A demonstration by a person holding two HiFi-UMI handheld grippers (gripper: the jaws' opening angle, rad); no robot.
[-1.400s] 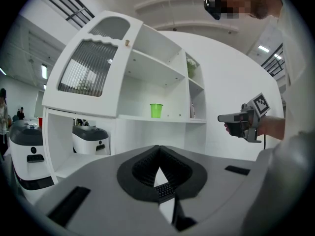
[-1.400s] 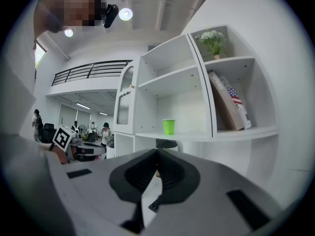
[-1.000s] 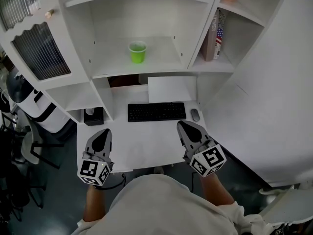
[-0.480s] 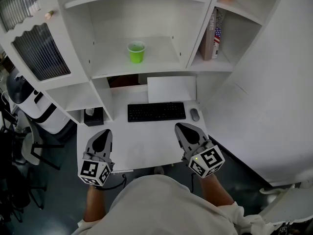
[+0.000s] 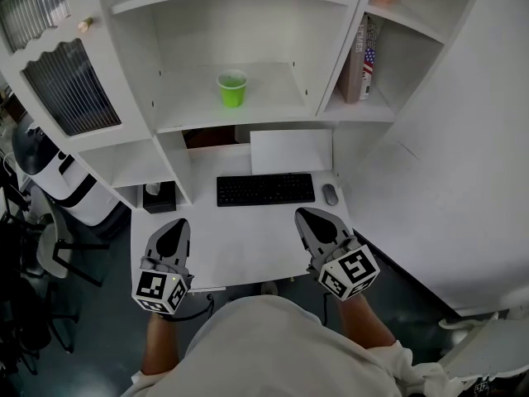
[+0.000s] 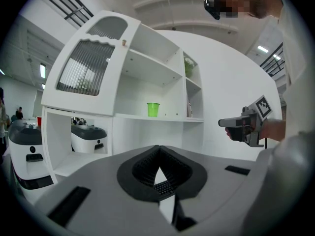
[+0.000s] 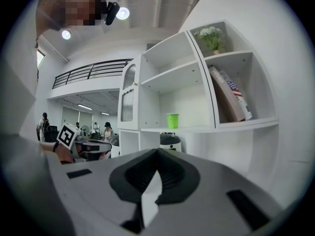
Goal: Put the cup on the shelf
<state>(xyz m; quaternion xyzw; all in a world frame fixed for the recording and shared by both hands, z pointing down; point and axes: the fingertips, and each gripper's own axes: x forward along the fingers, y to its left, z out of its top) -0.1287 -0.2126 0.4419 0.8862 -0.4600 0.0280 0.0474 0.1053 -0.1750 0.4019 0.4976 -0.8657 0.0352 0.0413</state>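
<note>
A green cup [image 5: 232, 88] stands upright on the middle shelf [image 5: 273, 110] of the white desk unit, and shows small and far off as the cup [image 6: 153, 109] in the left gripper view and the cup [image 7: 172, 120] in the right gripper view. My left gripper [image 5: 169, 231] hovers over the desk's front left edge, jaws shut and empty. My right gripper [image 5: 312, 217] hovers over the front right of the desk, jaws shut with nothing held. Both are well short of the cup.
A black keyboard [image 5: 265, 188] and a mouse [image 5: 330, 194] lie on the white desk [image 5: 240, 246], with a white sheet [image 5: 291, 150] behind them. Books [image 5: 362, 60] lean in the right shelf bay. A ribbed cabinet door [image 5: 70, 85] is at the left, a black box [image 5: 157, 197] below it.
The right gripper has drawn slightly left and toward the desk's front edge. The left gripper and the cup have not moved.
</note>
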